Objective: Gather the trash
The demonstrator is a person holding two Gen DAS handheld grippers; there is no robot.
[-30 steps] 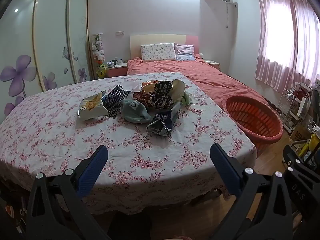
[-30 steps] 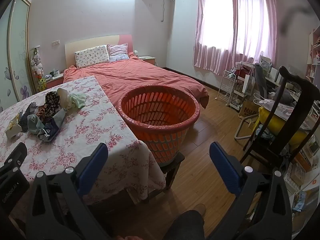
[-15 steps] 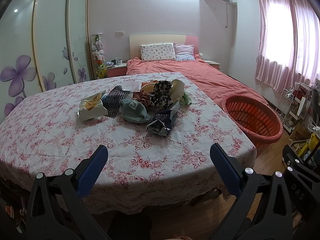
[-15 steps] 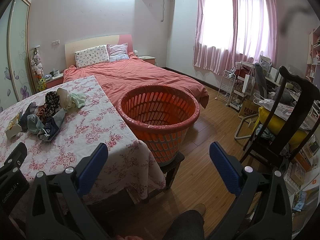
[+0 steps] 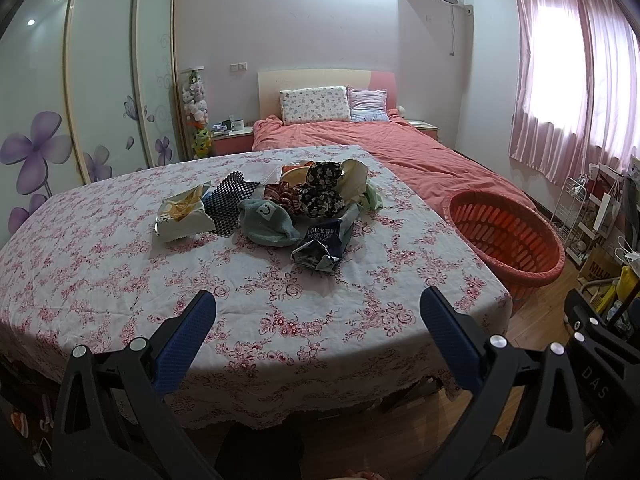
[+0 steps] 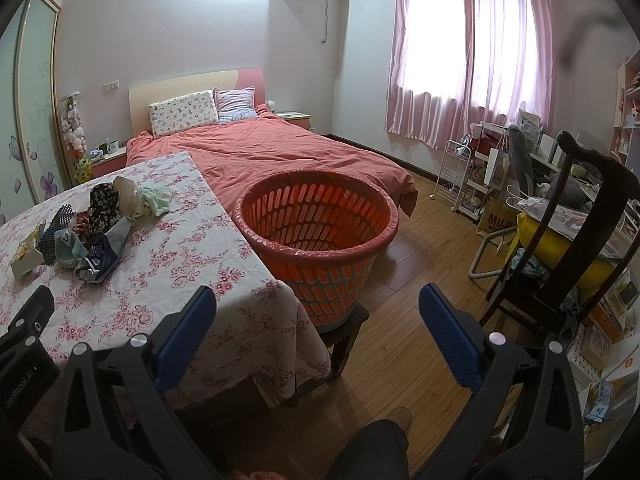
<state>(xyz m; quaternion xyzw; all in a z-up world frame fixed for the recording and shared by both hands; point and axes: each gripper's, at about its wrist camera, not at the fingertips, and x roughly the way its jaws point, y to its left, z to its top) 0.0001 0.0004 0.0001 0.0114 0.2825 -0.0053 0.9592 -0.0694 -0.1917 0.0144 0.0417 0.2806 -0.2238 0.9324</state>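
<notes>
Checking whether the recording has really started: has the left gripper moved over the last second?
No. The left gripper hangs open, and the dark crumpled wrapper and orange basket keep their places in its view.

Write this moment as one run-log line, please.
left gripper open, empty | right gripper open, empty | trash pile on table | orange basket beside table

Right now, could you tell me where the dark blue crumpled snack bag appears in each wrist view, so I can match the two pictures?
Left wrist view: the dark blue snack bag lies near the picture's centre, at the near edge of the pile on the floral tablecloth.
Right wrist view: it lies at the left, again nearest the camera in the pile.
Shared landmark: the orange basket, beside the table in both views.
</notes>
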